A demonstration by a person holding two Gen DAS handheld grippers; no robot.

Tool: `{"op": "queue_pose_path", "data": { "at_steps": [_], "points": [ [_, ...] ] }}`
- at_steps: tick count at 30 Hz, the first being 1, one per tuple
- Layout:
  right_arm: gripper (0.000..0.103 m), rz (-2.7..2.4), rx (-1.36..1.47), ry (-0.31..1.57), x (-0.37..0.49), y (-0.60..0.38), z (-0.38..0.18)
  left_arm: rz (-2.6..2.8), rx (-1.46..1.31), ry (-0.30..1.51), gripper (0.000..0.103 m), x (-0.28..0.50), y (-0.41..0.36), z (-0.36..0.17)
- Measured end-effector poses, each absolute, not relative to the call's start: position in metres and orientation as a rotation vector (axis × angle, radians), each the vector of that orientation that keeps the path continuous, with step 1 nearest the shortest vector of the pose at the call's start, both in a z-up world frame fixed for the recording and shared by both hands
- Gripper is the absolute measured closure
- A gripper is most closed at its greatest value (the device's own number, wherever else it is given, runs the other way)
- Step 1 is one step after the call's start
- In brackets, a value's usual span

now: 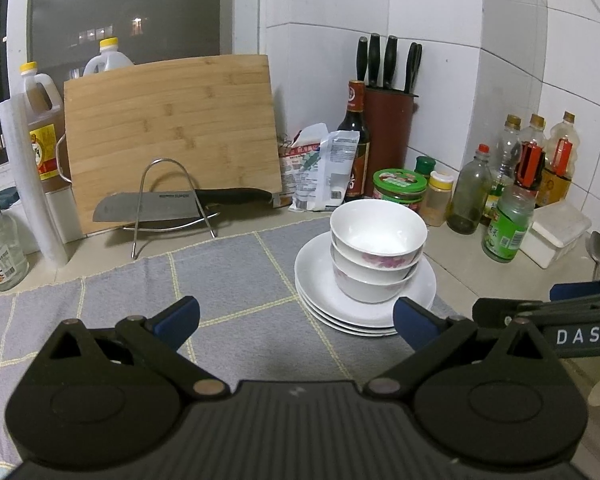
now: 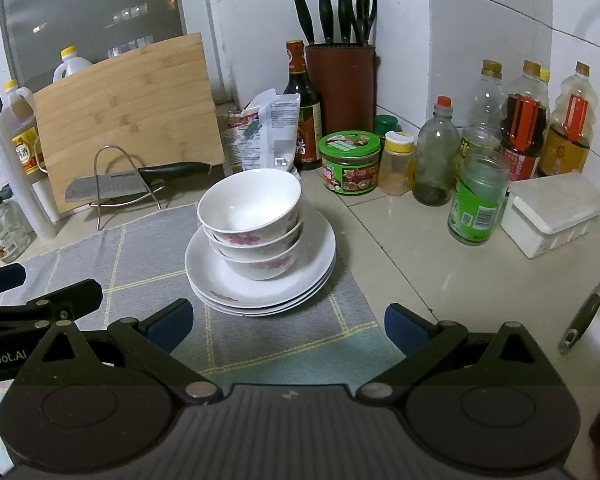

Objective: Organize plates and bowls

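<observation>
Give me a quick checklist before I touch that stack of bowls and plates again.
1. Left hand-held gripper open and empty: ok.
2. Right hand-held gripper open and empty: ok.
3. Bowls nested evenly: not ok, they lean slightly.
4. Plates stacked flat on the cloth: ok.
5. Stack clear of the green-lidded jar and bottles: ok.
6. Cleaver on its rack, away from the stack: ok.
</observation>
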State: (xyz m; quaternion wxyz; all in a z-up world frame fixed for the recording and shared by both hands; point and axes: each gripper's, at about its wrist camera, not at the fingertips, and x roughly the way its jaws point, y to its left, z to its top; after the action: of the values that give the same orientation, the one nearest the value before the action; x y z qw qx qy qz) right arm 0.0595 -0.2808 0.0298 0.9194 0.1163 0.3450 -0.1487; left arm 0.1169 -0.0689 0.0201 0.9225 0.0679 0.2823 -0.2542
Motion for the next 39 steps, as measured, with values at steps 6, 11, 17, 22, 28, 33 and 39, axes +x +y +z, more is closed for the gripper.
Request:
{"op": "queue_pose_path", "data": {
  "at_steps": [6, 11, 17, 22, 28, 33, 39],
  "points": [
    [0.000, -0.308, 0.240, 0.710, 0.0595, -0.2812, 0.0306, -0.519, 0.140, 0.581, 0.001, 0.1166, -0.0692, 0.0213],
    [0.000, -0.308, 0.239, 0.709, 0.0597, -0.2813, 0.0310, -0.520, 0.139, 0.581, 0.001, 0.1169, -0.0685, 0.0217],
    [0.000, -0.308, 0.239, 0.710, 0.0596, -0.2816, 0.0318, -0.519, 0.137, 0.584, 0.001, 0.1171, -0.0683, 0.0220],
    [0.000, -0.312, 0.238, 0.708, 0.0585, -0.2816, 0.0324, -0.520, 0.136, 0.583, 0.001, 0.1172, -0.0681, 0.0226],
    [0.000, -0.315, 0.234, 0.709, 0.0579, -0.2816, 0.0324, -0.520, 0.135, 0.586, 0.001, 0.1170, -0.0687, 0.0228],
    [0.000, -0.319, 0.231, 0.711, 0.0582, -0.2810, 0.0333, -0.517, 0.136, 0.588, 0.001, 0.1175, -0.0693, 0.0221],
    [0.000, -0.328, 0.220, 0.708, 0.0588, -0.2794, 0.0344, -0.518, 0.136, 0.590, 0.001, 0.1184, -0.0691, 0.0221]
  ]
}}
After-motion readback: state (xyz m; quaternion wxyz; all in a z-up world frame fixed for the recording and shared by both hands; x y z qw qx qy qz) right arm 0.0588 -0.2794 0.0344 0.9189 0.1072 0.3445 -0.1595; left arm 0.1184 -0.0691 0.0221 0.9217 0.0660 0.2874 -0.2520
